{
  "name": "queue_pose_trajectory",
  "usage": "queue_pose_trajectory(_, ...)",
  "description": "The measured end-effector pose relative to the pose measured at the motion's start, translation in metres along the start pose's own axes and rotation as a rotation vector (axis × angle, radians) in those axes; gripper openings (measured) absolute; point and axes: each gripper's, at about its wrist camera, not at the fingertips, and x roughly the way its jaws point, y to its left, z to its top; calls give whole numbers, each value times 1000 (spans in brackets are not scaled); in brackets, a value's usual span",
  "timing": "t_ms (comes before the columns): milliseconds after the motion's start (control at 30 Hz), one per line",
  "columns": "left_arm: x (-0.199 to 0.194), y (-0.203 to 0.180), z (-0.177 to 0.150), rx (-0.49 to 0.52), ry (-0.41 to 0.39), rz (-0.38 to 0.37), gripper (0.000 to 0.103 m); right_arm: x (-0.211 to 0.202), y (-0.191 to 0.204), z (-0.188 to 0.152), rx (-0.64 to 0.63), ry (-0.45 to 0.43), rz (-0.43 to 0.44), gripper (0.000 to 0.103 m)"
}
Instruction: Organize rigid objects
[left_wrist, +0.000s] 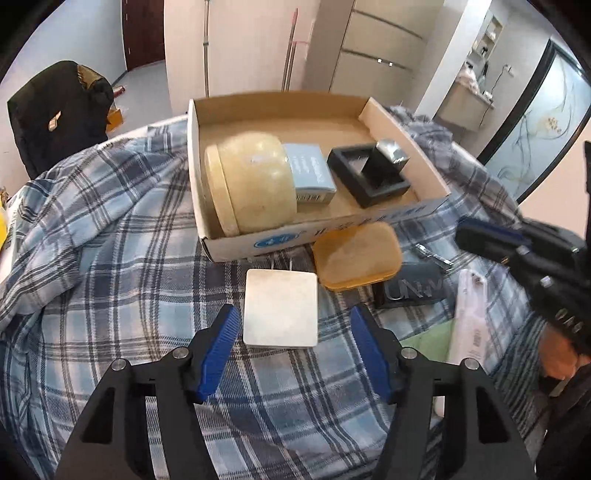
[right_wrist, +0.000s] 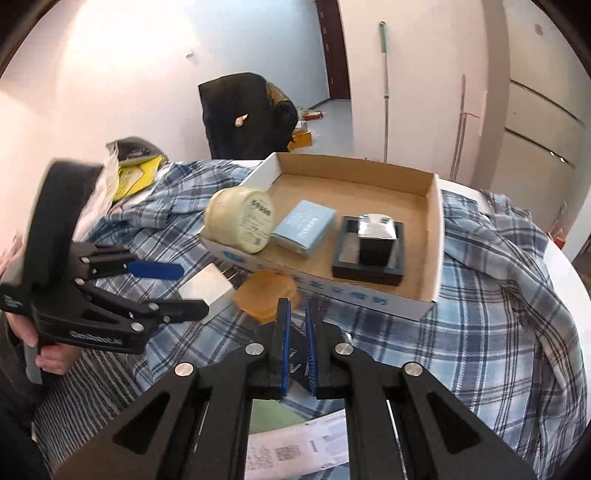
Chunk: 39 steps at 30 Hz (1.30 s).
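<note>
White square box (left_wrist: 280, 308) flat beside left gripper (left_wrist: 291, 319), no long axis.

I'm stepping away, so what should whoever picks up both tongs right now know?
Left tongs: open, nothing held, fingers flanking the white square box on the plaid cloth.
Right tongs: shut, empty, hovering near the orange case.
Done: cream jar on its side, light blue box and black frame holder are in the cardboard tray.
Left: white square box, orange case and the dark lettered box still lie outside, in front of the tray.
</note>
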Motion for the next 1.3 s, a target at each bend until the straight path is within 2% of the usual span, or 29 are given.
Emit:
queue_pose_trajectory(100, 9, -2, 2, 11, 3, 15, 61, 1, -11, -1, 35, 11, 12, 9)
queue_pose_trajectory(133, 10, -3, 2, 15, 6, 34, 51, 3, -13, -3, 37, 16, 10, 9)
queue_pose_trajectory(167, 12, -4, 2, 13, 11, 50, 47, 4, -15, -4, 39, 19, 2, 9)
queue_pose_trajectory(400, 15, -4, 4, 26, 10, 40, 47, 4, -22, -10, 46, 27, 4, 9)
queue_pose_trajectory(633, 21, -14, 8, 84, 20, 87, 47, 2, -23, -10, 49, 31, 9, 9)
queue_pose_trajectory(800, 29, -10, 10, 67, 39, 73, 47, 0, -23, -11, 45, 35, 17, 9)
queue_pose_trajectory(1000, 30, -17, 5, 136, 8, 67, 47, 7, -14, -14, -17, 79, 41, 9)
queue_pose_trajectory(1133, 32, -16, 8, 130, 16, 53, 47, 16, -7, -17, -64, 118, 64, 9)
queue_pose_trajectory(1200, 34, -17, 8, 146, 24, 65, 47, 19, -7, -17, -67, 130, 58, 9)
queue_pose_trajectory(1233, 36, -23, 6, 188, 14, 87, 47, 21, -7, -17, -61, 135, 62, 10)
queue_pose_trajectory(1300, 37, -24, 7, 195, 12, 87, 47, 21, -9, -17, -52, 139, 67, 14)
